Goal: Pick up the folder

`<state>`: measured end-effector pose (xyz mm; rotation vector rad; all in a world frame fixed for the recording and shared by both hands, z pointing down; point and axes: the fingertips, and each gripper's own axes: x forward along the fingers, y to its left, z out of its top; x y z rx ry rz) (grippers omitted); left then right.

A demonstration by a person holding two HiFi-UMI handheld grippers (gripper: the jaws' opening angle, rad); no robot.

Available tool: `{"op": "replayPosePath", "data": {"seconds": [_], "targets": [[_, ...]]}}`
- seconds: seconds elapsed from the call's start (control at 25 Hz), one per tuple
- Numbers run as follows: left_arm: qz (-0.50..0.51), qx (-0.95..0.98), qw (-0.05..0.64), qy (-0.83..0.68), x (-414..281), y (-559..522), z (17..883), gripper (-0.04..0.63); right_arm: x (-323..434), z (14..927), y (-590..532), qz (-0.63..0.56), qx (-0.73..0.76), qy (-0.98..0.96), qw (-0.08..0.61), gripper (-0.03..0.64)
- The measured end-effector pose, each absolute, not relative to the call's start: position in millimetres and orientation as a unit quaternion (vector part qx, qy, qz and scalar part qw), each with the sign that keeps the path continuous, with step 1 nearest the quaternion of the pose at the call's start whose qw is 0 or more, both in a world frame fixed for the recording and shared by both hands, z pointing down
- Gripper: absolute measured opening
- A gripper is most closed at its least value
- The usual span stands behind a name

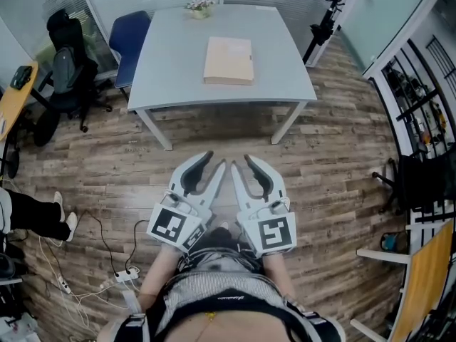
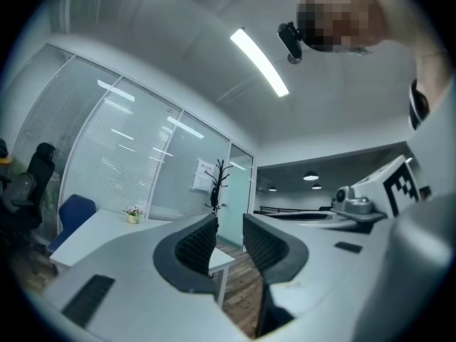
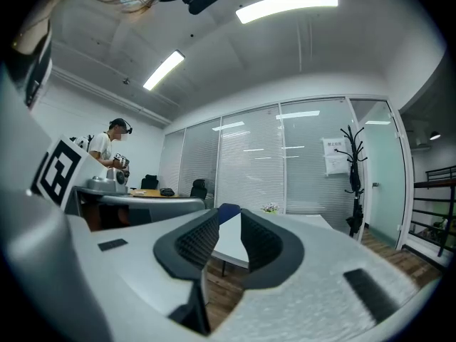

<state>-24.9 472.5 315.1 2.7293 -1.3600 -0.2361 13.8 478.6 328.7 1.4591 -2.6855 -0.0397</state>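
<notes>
Two grippers held short of the table, the folder not yet reached.

The grey table (image 1: 164, 63) is seen ahead across the wood floor (image 1: 335, 162), with the tan folder (image 1: 229, 60) lying flat near its middle, well apart from both tools. The left gripper (image 1: 216, 159) and right gripper (image 1: 240, 160) are held side by side near the body, each with jaws slightly parted and nothing between them. The table should be approached first and the jaws spread wider. The folder's near edge is best taken from the side, since little is likely offered from above.
</notes>
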Motion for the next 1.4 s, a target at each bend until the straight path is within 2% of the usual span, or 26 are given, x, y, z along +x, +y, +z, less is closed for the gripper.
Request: {"op": "replayPosePath", "data": {"seconds": [0.84,1.4], "targets": [[-0.075,0.887,0.052,-0.453,-15.3,471.6,318.2,0.095,42.0,333.8,476.6,-0.012,0.495,-0.868,0.034,0.095],[-0.079,0.891,0.056,-0.443,-28.8,411.8,323.2,0.095,30.2,336.7,420.7,-0.013,0.517,-0.855,0.042,0.106]]}}
